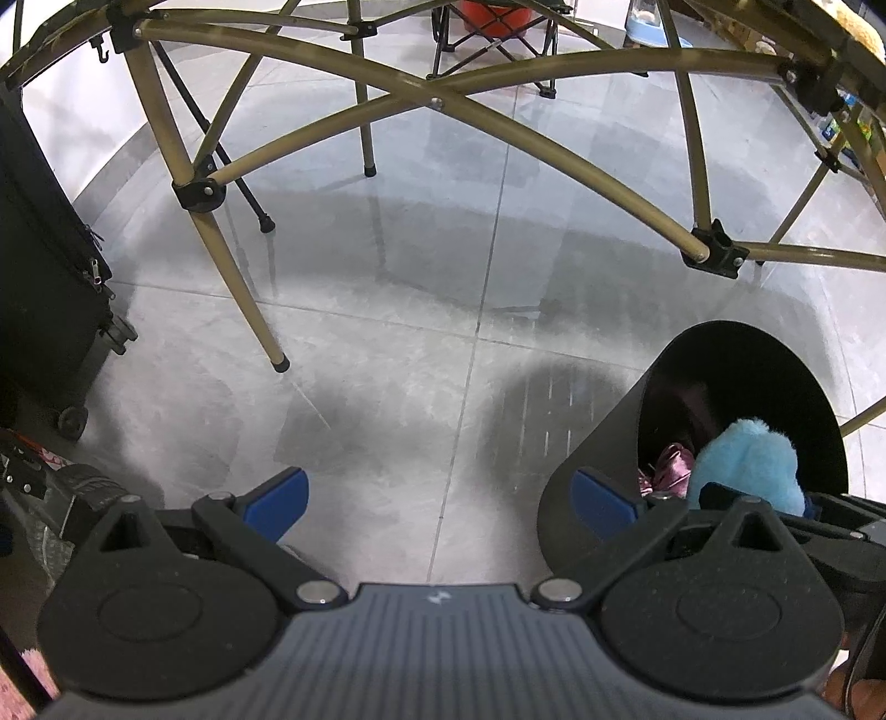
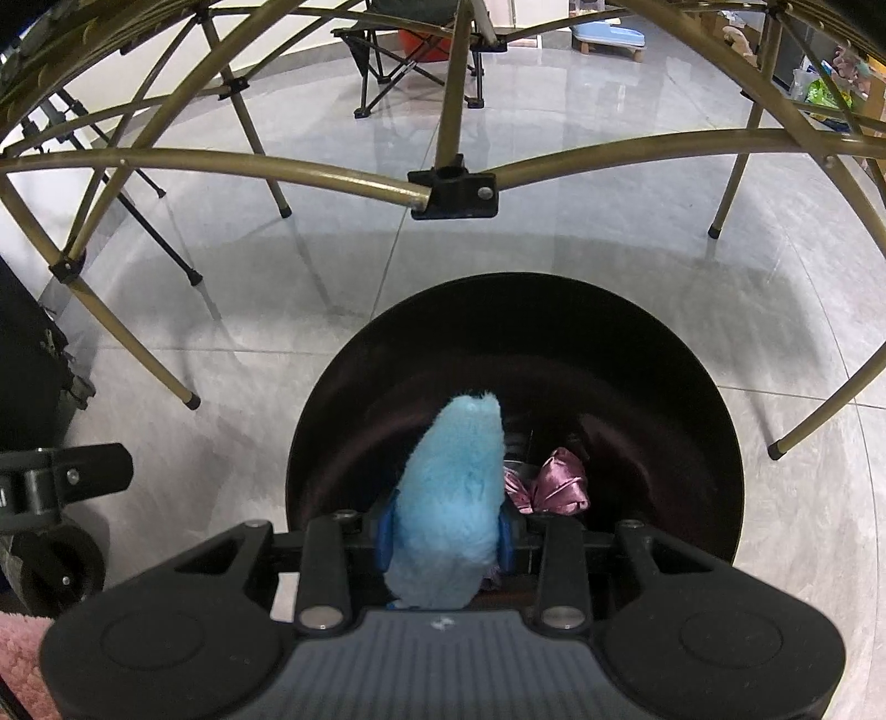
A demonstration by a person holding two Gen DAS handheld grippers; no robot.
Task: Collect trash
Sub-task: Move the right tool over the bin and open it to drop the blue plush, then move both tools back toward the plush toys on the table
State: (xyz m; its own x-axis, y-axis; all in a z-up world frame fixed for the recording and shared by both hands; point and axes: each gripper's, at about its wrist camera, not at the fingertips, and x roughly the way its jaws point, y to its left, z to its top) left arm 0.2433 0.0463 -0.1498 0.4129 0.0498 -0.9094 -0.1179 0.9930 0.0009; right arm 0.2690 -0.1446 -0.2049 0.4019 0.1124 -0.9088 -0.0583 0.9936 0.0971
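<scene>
The right gripper (image 2: 443,540) is clamped on a fluffy blue plush (image 2: 448,498), its two blue pads pressing the soft body from either side. The plush sticks out ahead of the fingers toward twelve o'clock and hangs over the open mouth of a round black bin (image 2: 714,443), just inside the near rim. At the bottom of the bin, at about one o'clock from the plush, lies a crumpled pink satin bow (image 2: 556,482), apart from the plush or perhaps just brushing it; the frames do not settle which.

In the left wrist view the left gripper (image 1: 440,501) has its jaws spread wide apart with nothing between them, only bare grey floor tiles (image 1: 387,354). Its right blue pad sits against or just in front of the outer wall of the bin (image 1: 598,443), which stands at about three to four o'clock in that view. The plush (image 1: 745,465) shows there too, poking over the bin's near edge, with the pink bow (image 1: 667,468) just beside it at nine o'clock.

A folding frame of tan tubes (image 2: 232,166) with black joints arches across both views at twelve o'clock, its feet planted on the tiles around the bin. A black wheeled case (image 1: 39,288) stands at nine o'clock in the left view. A folding camp chair (image 2: 410,50) sits far off at twelve o'clock.
</scene>
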